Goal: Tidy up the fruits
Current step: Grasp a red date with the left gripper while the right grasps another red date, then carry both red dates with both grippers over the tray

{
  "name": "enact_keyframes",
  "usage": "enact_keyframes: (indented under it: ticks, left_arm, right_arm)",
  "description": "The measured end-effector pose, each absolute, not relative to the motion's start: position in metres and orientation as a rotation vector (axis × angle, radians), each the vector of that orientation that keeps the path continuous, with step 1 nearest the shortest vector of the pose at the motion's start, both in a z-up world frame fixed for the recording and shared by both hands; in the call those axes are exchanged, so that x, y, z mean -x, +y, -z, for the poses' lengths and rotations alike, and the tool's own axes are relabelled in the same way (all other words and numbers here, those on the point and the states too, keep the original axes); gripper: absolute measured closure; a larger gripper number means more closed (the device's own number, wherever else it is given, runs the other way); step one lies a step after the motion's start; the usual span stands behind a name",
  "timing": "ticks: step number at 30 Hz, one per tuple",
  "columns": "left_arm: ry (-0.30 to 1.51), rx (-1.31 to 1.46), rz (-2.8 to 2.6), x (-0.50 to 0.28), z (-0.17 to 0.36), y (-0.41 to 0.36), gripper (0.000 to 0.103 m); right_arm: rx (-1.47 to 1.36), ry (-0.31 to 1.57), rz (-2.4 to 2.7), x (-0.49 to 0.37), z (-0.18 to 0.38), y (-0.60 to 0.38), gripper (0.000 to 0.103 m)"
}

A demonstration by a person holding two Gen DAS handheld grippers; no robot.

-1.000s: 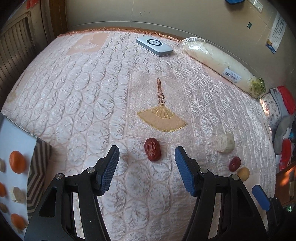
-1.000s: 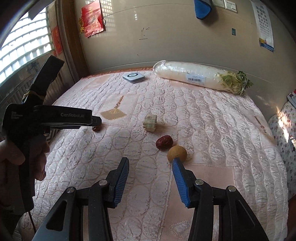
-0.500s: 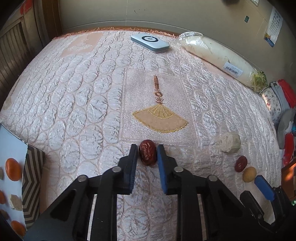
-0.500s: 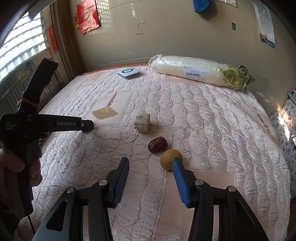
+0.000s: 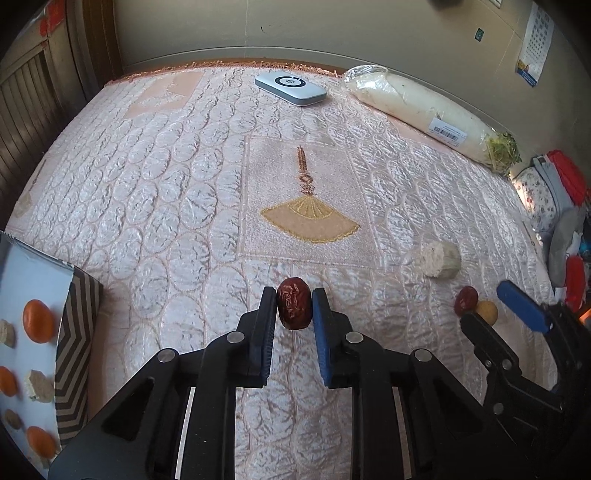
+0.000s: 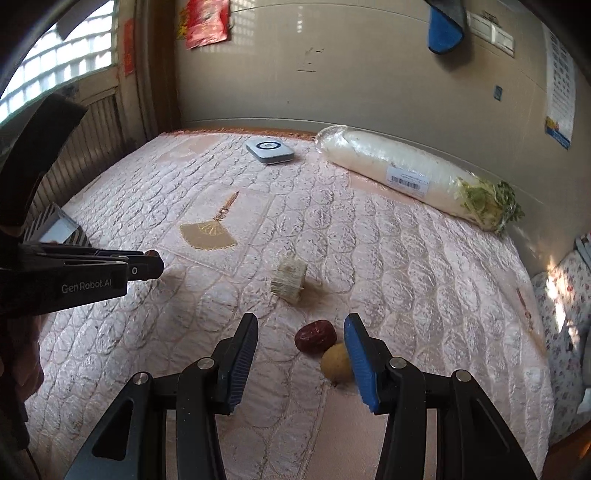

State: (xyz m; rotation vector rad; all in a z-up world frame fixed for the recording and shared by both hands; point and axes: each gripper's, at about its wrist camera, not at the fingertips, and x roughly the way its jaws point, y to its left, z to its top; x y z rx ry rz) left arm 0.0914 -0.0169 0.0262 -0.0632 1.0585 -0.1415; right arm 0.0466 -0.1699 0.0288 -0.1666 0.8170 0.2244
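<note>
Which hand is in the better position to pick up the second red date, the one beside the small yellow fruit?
Right. The right gripper is open, with that red date just ahead of its fingertips. The left gripper is already shut on the other date.

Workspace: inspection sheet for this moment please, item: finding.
Surface: pink quilted cloth with an embroidered fan.
Job's things: red date clamped in left gripper; second red date touching a yellow fruit; pale cut stalk piece lying apart; tray at left edge with orange and pale pieces.
Clutter: wrapped white radish, grey flat device.
Grippers: left gripper shut on the date; right gripper open, second date between its fingers, untouched.
Cables: nothing seen.
Surroundings: beige wall, window, red paper, blue cloth hanging.
</note>
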Motion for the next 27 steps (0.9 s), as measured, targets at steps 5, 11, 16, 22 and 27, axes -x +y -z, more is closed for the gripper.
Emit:
enact_keyframes:
  ticks: [5,11,16,22,27]
  left_arm:
    - [1.048,0.058,0.151,-0.084,-0.032,-0.02,0.084]
    - [1.052,0.057,0.154,-0.078,-0.032,-0.023,0.084]
    - [1.044,0.063,0.152,-0.07,-0.036,-0.02,0.084]
    - [1.016,0.059,0.152,-0.049,-0.046,-0.01,0.084]
    - [0.98,0.038,0.125,-0.024,-0.052,0.008,0.084]
  right_arm:
    - [0.351,0.901,-0.254,-0.061,-0.02,-0.161,0.056]
    - [0.357,0.943,-0.284,-0.066,-0.006,-0.17,0.076]
    - [0.176,0.926,-0.288,-0.059,-0.014,-0.187,0.076]
    - [0.093,0.862,-0.304,-0.028,-0.031,-0.17,0.076]
    - [0.043,0.801,-0.314,-0.002,-0.043,-0.146,0.076]
